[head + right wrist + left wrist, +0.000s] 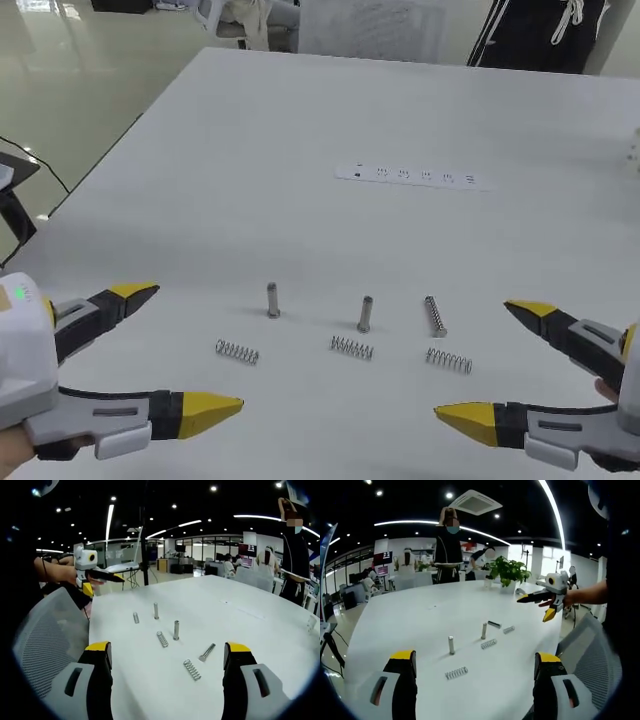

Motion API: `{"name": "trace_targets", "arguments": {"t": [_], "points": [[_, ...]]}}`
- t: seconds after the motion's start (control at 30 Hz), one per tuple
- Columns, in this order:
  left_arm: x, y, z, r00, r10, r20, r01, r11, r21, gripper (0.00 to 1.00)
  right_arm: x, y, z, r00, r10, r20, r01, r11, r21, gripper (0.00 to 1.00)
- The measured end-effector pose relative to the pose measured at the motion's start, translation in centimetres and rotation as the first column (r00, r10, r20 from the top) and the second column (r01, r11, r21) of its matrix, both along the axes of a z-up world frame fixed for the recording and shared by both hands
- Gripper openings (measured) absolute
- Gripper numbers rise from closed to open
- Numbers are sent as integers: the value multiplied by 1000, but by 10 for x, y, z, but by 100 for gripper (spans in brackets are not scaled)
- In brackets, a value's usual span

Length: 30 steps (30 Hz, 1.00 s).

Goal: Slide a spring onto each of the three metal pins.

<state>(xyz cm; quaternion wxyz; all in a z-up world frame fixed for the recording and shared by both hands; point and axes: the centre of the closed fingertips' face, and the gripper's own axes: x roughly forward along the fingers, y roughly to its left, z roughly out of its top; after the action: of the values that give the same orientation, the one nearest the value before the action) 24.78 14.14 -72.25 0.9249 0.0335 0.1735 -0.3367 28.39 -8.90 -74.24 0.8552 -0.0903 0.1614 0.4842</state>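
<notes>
Springs, three short coils of thin bright steel wire: left spring (237, 351), middle spring (351, 347), right spring (448, 360). All lie flat in a row on the smooth white bench (300, 150). Each lies just in front of its own pin, apart from it, and none is threaded. Their long axes run across the head view, along the row.

Left gripper (185, 348), grey body, yellow pointed tips: jaws spread wide, nothing between them, hanging off the left end of the row. The left spring is its nearest piece, lying to its right with one end toward the jaw opening.

Left pin (272, 299), short silvery metal cylinder, stands upright, apparently on a slightly wider foot. Middle pin (365, 313), same make, also upright.

Right pin (434, 315) is the odd one. It is toppled and lies flat in the right gripper view (206, 652), long axis slanting away from the person, flanged head at the near end.

Right gripper (487, 360), twin of the left: jaws wide, empty, off the right end. The right spring lies near its lower tip.

Judgement: each end spring belongs to the gripper on its own side. A lying spring must be tipped vertical to drop over an upright pin. The toppled pin needs standing up, or a level slide on from its plain far end. Thin round coils on a slick top will likely roll or squirt out of a pinch.
</notes>
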Motion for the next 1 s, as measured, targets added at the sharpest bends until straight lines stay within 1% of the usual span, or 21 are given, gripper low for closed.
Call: {"name": "trace_targets", "arguments": {"t": [0.1, 0.27, 0.43, 0.53, 0.7, 1.0], "points": [[0, 0, -1, 1000, -4, -1, 4, 1000, 5, 95, 0, 0, 0, 1000, 4, 3, -4, 1000, -6, 93], [2, 0, 0, 1000, -2, 6, 2, 1000, -5, 96, -1, 2, 0, 1000, 10, 2, -10, 1000, -4, 94], [3, -3, -1, 1000, -13, 4, 13, 1000, -9, 96, -4, 5, -2, 1000, 23, -4, -23, 1000, -13, 94], [5, -5, 0, 1000, -17, 6, 17, 1000, -14, 96, -3, 5, -1, 1000, 22, -1, -22, 1000, -14, 94], [5, -7, 1, 1000, -30, 8, 31, 999, -11, 96, -2, 3, 0, 1000, 19, 0, -19, 1000, -15, 94], [5, -11, 4, 999, -49, 9, 49, 999, -10, 97, -5, 5, -3, 999, 35, -4, -35, 999, -25, 94]]}}
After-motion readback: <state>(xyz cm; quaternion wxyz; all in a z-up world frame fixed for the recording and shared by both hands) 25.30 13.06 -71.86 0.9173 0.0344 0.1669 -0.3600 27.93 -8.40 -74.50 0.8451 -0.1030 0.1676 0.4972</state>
